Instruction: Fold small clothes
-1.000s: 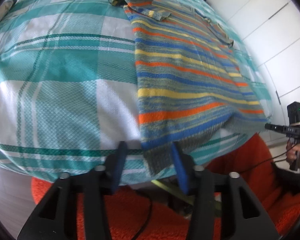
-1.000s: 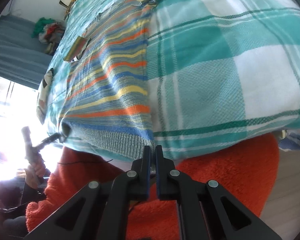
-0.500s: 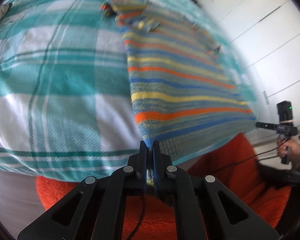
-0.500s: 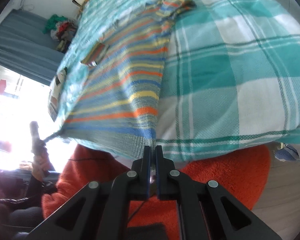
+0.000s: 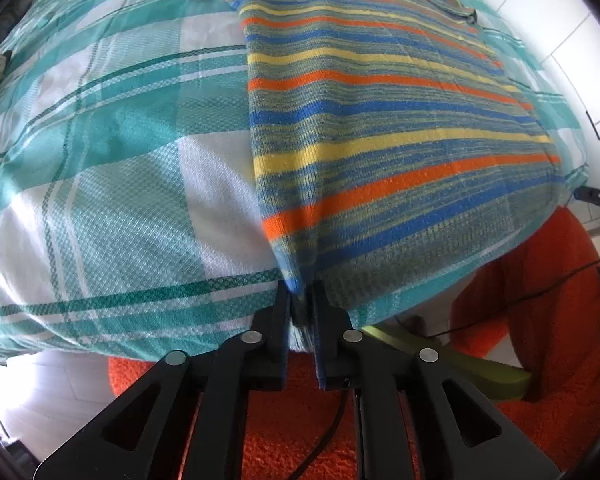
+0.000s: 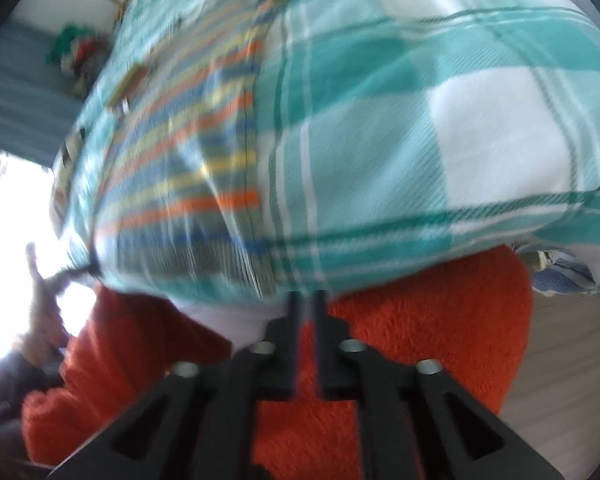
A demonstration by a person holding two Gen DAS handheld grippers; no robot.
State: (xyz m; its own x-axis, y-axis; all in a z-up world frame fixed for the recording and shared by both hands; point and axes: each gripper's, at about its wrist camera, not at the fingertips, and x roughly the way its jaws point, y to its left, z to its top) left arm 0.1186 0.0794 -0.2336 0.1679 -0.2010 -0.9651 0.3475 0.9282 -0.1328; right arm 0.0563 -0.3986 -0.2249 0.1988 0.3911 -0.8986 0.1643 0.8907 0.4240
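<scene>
1. Teal-and-white plaid bedding (image 5: 112, 168) covered a bed that filled most of both wrist views, with an orange fuzzy rug (image 5: 560, 360) on the pale floor below its near edge.
2. On the bedding lay a small striped sweater (image 5: 380, 120), spread flat, banded in orange, blue, yellow and grey-green, its ribbed hem hanging at the bed's near edge and a sleeve folded over near the far end.
3. Seen from the left wrist, the left gripper (image 5: 302, 304) pointed steeply down at the hem's near corner; its jaws were opening, a narrow gap between them, with the corner of the knit still between the fingers.
4. The right wrist view was blurred by motion. In it the right gripper (image 6: 307, 300) sat at the bed's edge just beside the sweater's other hem corner; its jaws were opening, and nothing could be made out between them.
5. A person's hand (image 6: 40, 280) showed at the far left of the right view, against bright window glare.
</scene>
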